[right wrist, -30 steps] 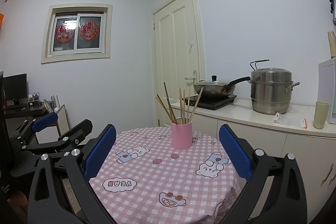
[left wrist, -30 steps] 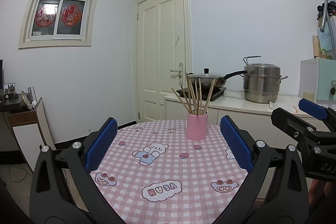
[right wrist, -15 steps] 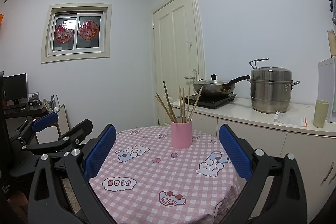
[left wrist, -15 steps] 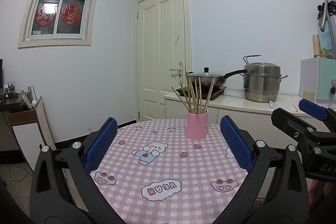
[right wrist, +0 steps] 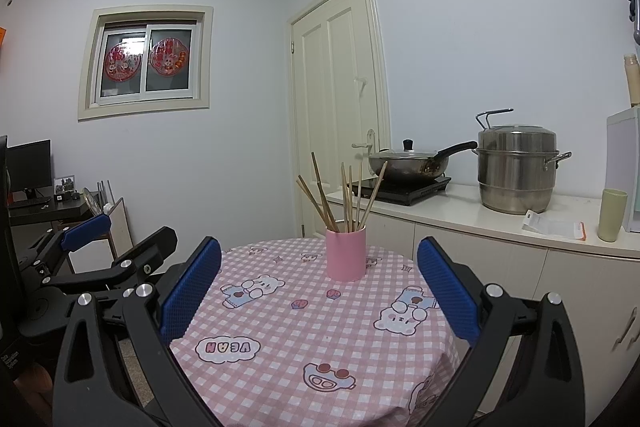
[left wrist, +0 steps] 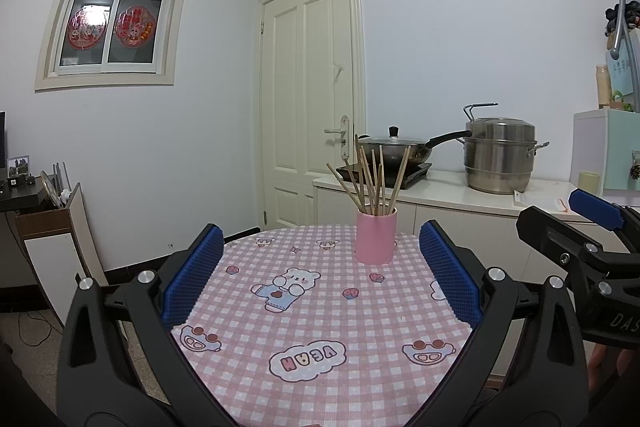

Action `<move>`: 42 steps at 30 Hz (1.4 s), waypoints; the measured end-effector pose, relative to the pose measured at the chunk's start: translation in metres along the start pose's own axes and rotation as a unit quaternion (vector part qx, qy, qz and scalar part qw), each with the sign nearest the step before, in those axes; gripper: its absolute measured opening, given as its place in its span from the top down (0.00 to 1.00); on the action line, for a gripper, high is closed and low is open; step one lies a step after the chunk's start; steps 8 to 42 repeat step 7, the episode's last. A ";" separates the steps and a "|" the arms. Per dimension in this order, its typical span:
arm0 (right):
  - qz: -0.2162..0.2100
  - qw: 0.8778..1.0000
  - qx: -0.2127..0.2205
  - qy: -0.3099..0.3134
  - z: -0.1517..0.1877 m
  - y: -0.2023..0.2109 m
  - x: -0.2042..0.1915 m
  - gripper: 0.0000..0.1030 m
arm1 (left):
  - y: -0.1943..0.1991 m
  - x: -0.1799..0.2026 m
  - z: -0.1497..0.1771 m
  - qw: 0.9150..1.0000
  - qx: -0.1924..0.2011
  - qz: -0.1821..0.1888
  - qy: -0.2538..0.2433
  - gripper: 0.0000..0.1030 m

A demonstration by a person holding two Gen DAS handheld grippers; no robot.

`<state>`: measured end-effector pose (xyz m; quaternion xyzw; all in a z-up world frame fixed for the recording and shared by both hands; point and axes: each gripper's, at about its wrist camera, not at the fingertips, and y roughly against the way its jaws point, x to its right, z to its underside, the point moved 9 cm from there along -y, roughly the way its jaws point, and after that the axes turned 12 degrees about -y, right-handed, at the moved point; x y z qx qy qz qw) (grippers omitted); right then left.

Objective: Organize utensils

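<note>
A pink cup (left wrist: 376,235) (right wrist: 346,254) stands upright at the far side of a round table with a pink checked cloth (left wrist: 312,327) (right wrist: 320,323). Several wooden chopsticks (left wrist: 370,179) (right wrist: 344,197) stick up out of it, fanned apart. My left gripper (left wrist: 320,275) is open and empty, held above the table's near edge, well short of the cup. My right gripper (right wrist: 320,287) is also open and empty, at about the same distance. Each gripper shows at the side of the other's view.
A white counter (right wrist: 460,215) runs behind the table at the right, with a wok on a hob (right wrist: 408,167), a steel steamer pot (right wrist: 516,171), a green cup (right wrist: 612,215) and a paper slip. A closed door (left wrist: 312,95) stands behind. A desk and a board (left wrist: 52,227) stand at the left.
Both views have shifted very slightly; the cup sits a touch lower in the right wrist view. Both grippers stay open and empty, and nothing on the table has moved.
</note>
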<state>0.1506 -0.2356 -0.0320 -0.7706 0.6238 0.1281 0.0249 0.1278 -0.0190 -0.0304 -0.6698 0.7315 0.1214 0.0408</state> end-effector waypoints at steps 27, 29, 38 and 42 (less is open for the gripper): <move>0.002 1.000 -0.005 -0.001 0.003 -0.002 0.000 0.08 | -0.004 0.000 0.006 1.000 -0.011 0.006 0.001 0.06; 0.002 1.000 -0.005 -0.001 0.003 -0.002 0.000 0.08 | -0.004 0.000 0.006 1.000 -0.011 0.006 0.001 0.06; 0.002 1.000 -0.005 -0.001 0.003 -0.002 0.000 0.08 | -0.004 0.000 0.006 1.000 -0.011 0.006 0.001 0.06; 0.002 1.000 -0.005 -0.001 0.003 -0.002 0.000 0.08 | -0.004 0.000 0.006 1.000 -0.011 0.006 0.001 0.06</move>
